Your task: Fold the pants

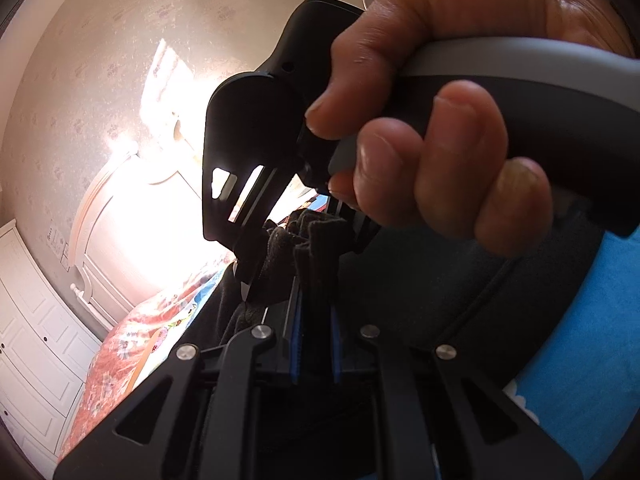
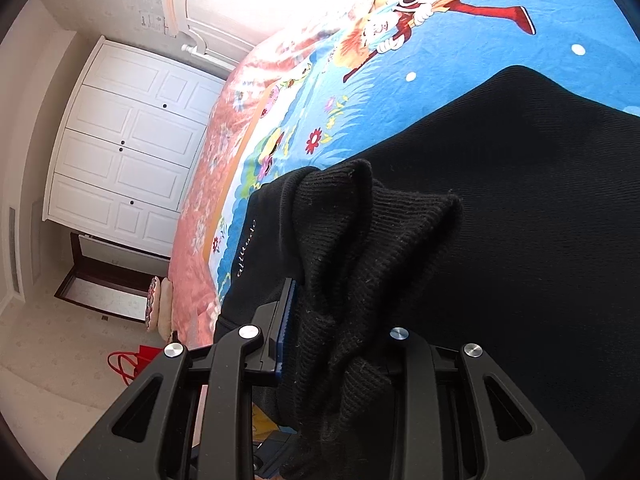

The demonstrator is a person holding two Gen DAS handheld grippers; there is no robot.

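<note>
Bedroom, cartoon bedsheet (image 2: 400, 92) under black pants (image 2: 540, 200). Left gripper (image 1: 316, 304) clenched on cuff; right gripper (image 2: 340, 320) grasping ribbed cuff (image 2: 360, 232). Fold underway, laying-down left.

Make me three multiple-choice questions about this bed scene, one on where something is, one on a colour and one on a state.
1. Where do the black knit pants lie?
A. on the blue cartoon-print bedsheet
B. on the floor
C. inside the wardrobe

2. What colour is the panelled wardrobe?
A. brown
B. white
C. green

3. What is the right hand-held gripper doing?
A. standing open and empty
B. gripping a pillow
C. clamped on a bunched ribbed cuff of the pants

Answers: 1 A, the dark cloth spreads over the blue sheet. 2 B, its doors are white with dark knobs. 3 C, ribbed fabric fills the gap between its fingers.
</note>
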